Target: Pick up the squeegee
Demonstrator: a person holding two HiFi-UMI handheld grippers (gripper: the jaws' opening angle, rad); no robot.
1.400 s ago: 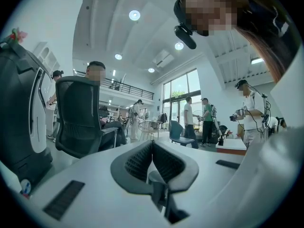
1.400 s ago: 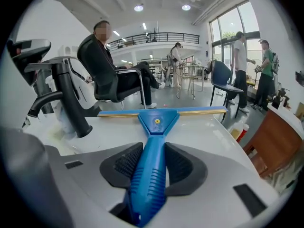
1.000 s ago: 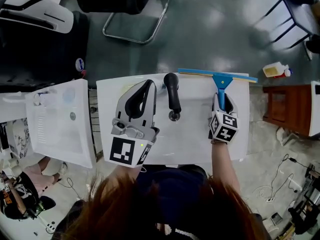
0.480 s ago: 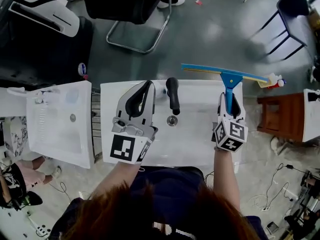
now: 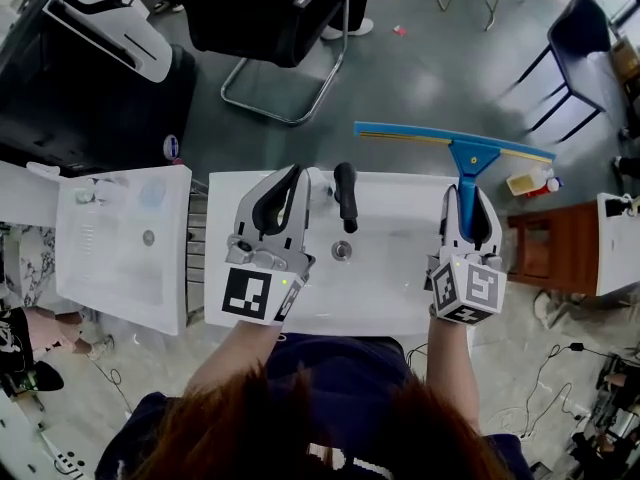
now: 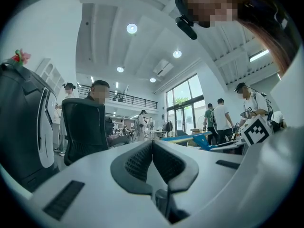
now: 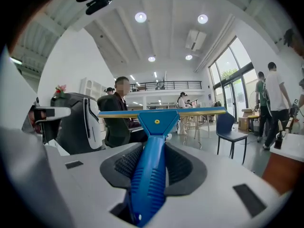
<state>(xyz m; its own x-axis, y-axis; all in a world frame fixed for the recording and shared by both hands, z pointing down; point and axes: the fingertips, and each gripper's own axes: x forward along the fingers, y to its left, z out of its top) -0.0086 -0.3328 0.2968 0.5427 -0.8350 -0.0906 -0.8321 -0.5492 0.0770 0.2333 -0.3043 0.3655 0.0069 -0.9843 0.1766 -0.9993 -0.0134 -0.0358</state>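
Note:
The blue squeegee (image 5: 468, 164) is held up in the air above the white sink (image 5: 400, 303), its long blade (image 5: 450, 143) level and crosswise beyond the sink's back rim. My right gripper (image 5: 467, 200) is shut on its ribbed blue handle (image 7: 151, 172), which runs up between the pads to the blade (image 7: 161, 112). My left gripper (image 5: 291, 181) hovers over the sink's left part, left of the black faucet (image 5: 345, 194). Its jaws are shut, tips together, with nothing between them (image 6: 152, 145). The left gripper view shows the squeegee (image 6: 199, 139) off to its right.
A drain (image 5: 342, 251) lies in the basin. A second white sink (image 5: 120, 253) stands to the left. Beyond are a black chair (image 5: 270, 18) and a dark chair (image 5: 580, 28); a wooden stand (image 5: 540, 248) and a yellow-white bottle (image 5: 528, 182) are at the right. People stand in the hall.
My right gripper has risen with the squeegee, lifting its blade from the sink's back rim into the air. The left gripper has risen a little too.

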